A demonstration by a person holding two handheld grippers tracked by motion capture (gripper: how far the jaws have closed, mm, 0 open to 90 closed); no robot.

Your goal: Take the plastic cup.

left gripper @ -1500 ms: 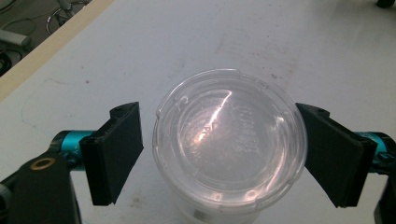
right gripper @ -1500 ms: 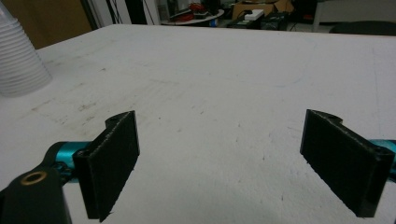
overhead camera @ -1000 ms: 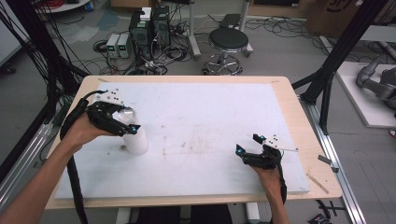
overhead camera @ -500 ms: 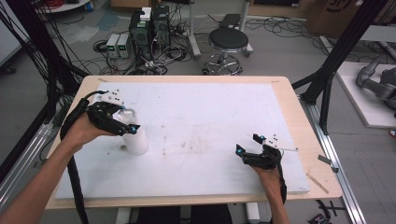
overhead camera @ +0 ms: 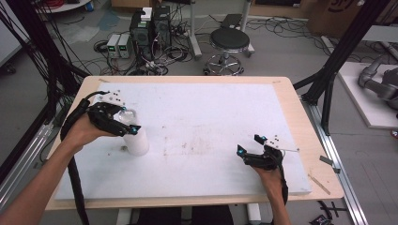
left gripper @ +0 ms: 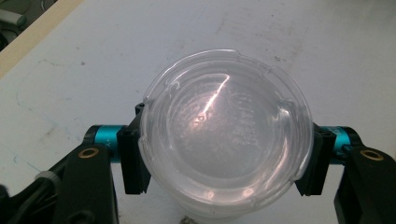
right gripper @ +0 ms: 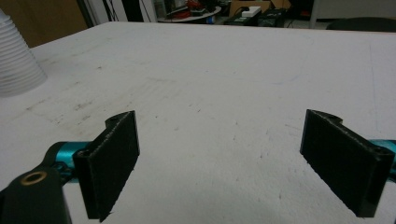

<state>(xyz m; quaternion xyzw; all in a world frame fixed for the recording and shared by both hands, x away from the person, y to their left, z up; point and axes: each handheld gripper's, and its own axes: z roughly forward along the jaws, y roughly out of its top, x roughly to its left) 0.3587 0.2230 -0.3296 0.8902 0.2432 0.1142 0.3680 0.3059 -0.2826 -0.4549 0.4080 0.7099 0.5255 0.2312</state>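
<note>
The white table [overhead camera: 206,126] is lying much as it did a second ago: nothing on it is shifting and both forearms are staying where they were. In the high view, the only small difference is at the left, where the hand looks a touch lower on the tub, though at that size it is hard to be sure. That steadiness suggests the grasp is settling rather than a lift starting, so the work is probably sitting at the point of taking hold.

The clear plastic tub [left gripper: 226,133] is standing upright on the table's left part, near the front-left area, with its ribbed white body showing under the left gripper [overhead camera: 123,123]. In the left gripper view the tub's round lid is facing the camera and the two black jaws are pressing against its sides, one at each flank, closed in as far as the tub allows.

The right gripper [overhead camera: 252,146] is resting low over the table's right front, well apart from the tub. Its jaws are standing wide apart with nothing between them but bare table, and the ribbed side of the tub is peeking in at the far left edge of the right gripper view.

No brand, label or readable writing is showing on the tub; faint embossed marks on the lid are too blurred to read.
</note>
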